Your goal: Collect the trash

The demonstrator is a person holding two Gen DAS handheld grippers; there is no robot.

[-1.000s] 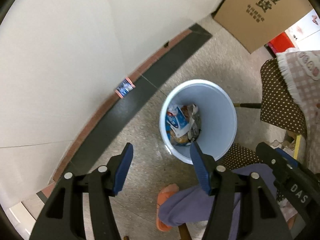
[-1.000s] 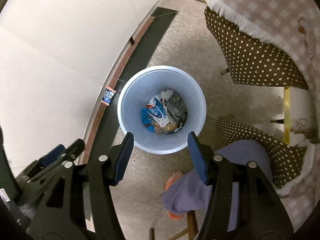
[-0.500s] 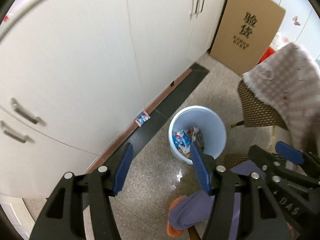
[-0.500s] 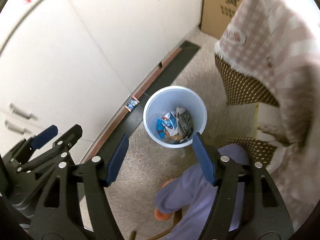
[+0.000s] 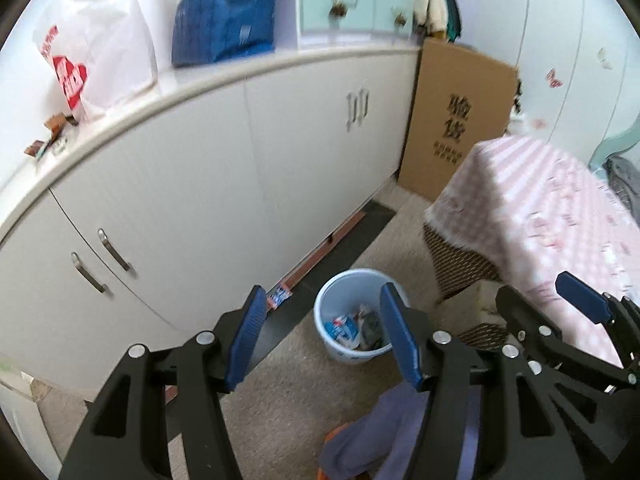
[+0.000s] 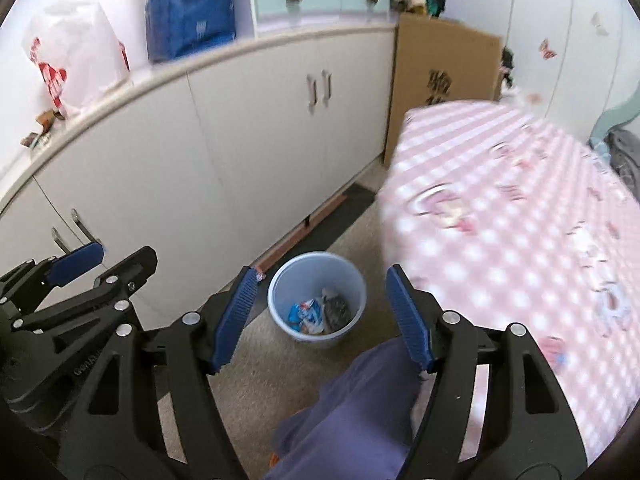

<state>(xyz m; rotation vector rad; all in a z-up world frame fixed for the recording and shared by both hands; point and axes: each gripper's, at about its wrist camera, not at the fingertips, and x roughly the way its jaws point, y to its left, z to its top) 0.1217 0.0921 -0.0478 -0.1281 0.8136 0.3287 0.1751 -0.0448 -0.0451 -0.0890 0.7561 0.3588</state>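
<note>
Left gripper [image 5: 322, 320]: jaws spread, nothing between the blue pads.
Right gripper [image 6: 320, 308]: jaws spread and empty; they have just been opening wider.
Bin [image 6: 317, 296]: pale blue, standing on the floor below and ahead of both grippers, wrappers [image 6: 316, 312] inside.
Stray wrapper [image 5: 279, 296]: on the floor at the cabinet [image 5: 200, 184] base, just left of the bin.
Checked cloth [image 6: 520, 220]: right of the bin.
</note>
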